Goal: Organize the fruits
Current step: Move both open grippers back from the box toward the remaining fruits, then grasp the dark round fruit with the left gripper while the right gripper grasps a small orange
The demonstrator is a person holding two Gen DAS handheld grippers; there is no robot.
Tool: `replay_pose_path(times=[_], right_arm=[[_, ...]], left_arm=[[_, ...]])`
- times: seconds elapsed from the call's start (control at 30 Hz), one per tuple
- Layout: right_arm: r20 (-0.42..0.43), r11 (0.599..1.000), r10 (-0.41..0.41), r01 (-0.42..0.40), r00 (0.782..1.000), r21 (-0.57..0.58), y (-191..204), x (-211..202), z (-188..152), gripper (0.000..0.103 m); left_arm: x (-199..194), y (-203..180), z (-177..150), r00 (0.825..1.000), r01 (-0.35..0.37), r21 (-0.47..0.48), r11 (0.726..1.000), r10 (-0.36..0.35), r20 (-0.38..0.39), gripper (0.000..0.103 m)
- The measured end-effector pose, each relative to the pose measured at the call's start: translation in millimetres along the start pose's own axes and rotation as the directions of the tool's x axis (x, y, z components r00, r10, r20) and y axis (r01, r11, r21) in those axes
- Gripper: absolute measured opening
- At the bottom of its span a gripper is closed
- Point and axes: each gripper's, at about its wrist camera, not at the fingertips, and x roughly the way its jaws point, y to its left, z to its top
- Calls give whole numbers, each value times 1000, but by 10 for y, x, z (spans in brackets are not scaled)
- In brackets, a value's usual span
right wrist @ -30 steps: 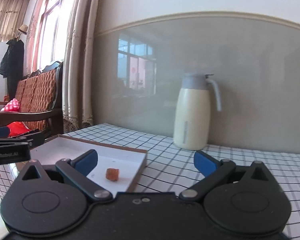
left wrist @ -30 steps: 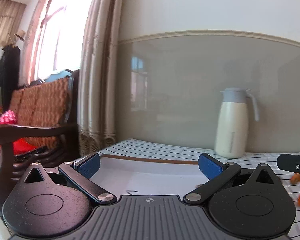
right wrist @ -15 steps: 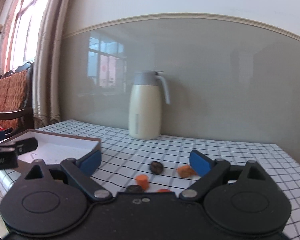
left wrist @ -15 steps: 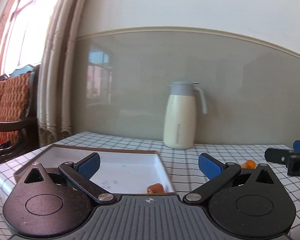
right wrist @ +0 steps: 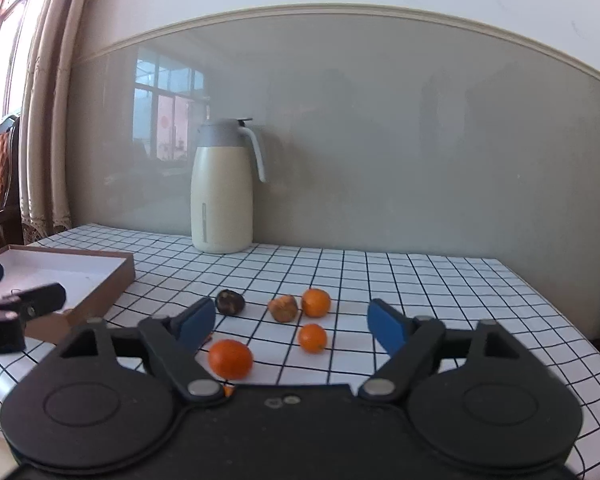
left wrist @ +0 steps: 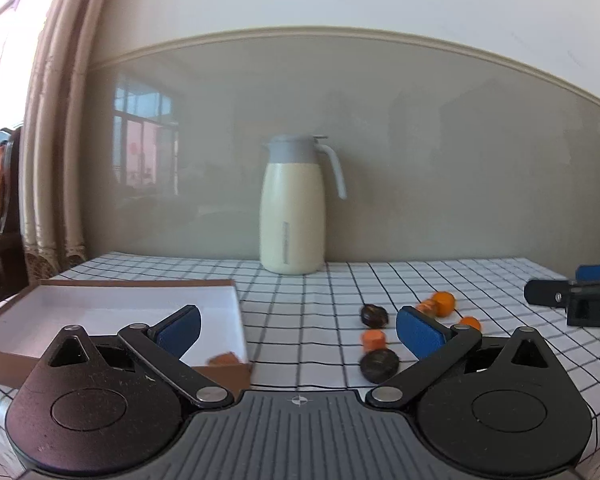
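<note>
Checked cloth covers the table [right wrist: 420,280], a cream jug [right wrist: 222,188] at the far wall. Both the left gripper [left wrist: 298,330] and right gripper [right wrist: 292,326] gape, holding nothing. Only the left view shows the fruit piece [left wrist: 224,359] inside the box [left wrist: 236,304]; the right view shows the oranges [right wrist: 315,302] loose, right of it.

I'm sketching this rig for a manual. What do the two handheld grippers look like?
Both the left gripper and right gripper are matte black, with two round hubs, silver pivot pins and angled arms ending in blue pads. The left one's base is ribbed grey. No cables visible.
</note>
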Motion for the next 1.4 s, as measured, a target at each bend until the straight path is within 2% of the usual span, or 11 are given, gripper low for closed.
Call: replay_pose_path(times=[0.07, 0.13, 0.27, 0.37, 0.67, 0.73, 0.8, 0.93, 1.2, 1.4], right_arm=[[-9, 1000, -2, 2, 1000, -1, -59, 5, -25, 72], [-32, 1000, 4, -5, 999, -6, -99, 60, -49, 65], [-57, 1000, 1, -1, 998, -11, -173, 163, -96, 63], [-76, 1000, 2, -2, 997, -2, -232, 234, -139, 61], [-94, 1000, 6, -4, 996, 19, -326, 439, -148, 57], [-102, 1000, 5, -4, 995, 15, -327, 519, -141, 52], [-113, 1000, 8, -6, 994, 16, -338, 579, -143, 48], [-134, 1000, 18, -16, 991, 14, -362, 671, -170, 43], [-202, 1000, 23, -21, 979, 9, -381, 942, -211, 43], [-241, 999, 45, -41, 970, 21, -396, 1126, -216, 42]], left_arm=[[29, -67, -14, 1000, 8, 12, 1000, -8, -7, 103], [80, -142, -37, 1000, 15, 26, 1000, -14, -24, 103], [180, -241, -55, 999, 24, 44, 999, -23, -41, 102], [265, -280, -67, 998, 31, 56, 998, -28, -62, 92], [482, -309, -138, 994, 30, 57, 998, -23, -106, 91], [521, -319, -138, 993, 39, 51, 998, -33, -117, 88], [580, -343, -150, 990, 53, 52, 997, -45, -136, 81], [680, -395, -180, 984, 74, 51, 996, -65, -164, 75], [927, -470, -249, 970, 67, 46, 997, -54, -238, 65], [1067, -550, -285, 957, 93, 28, 995, -81, -279, 64]])
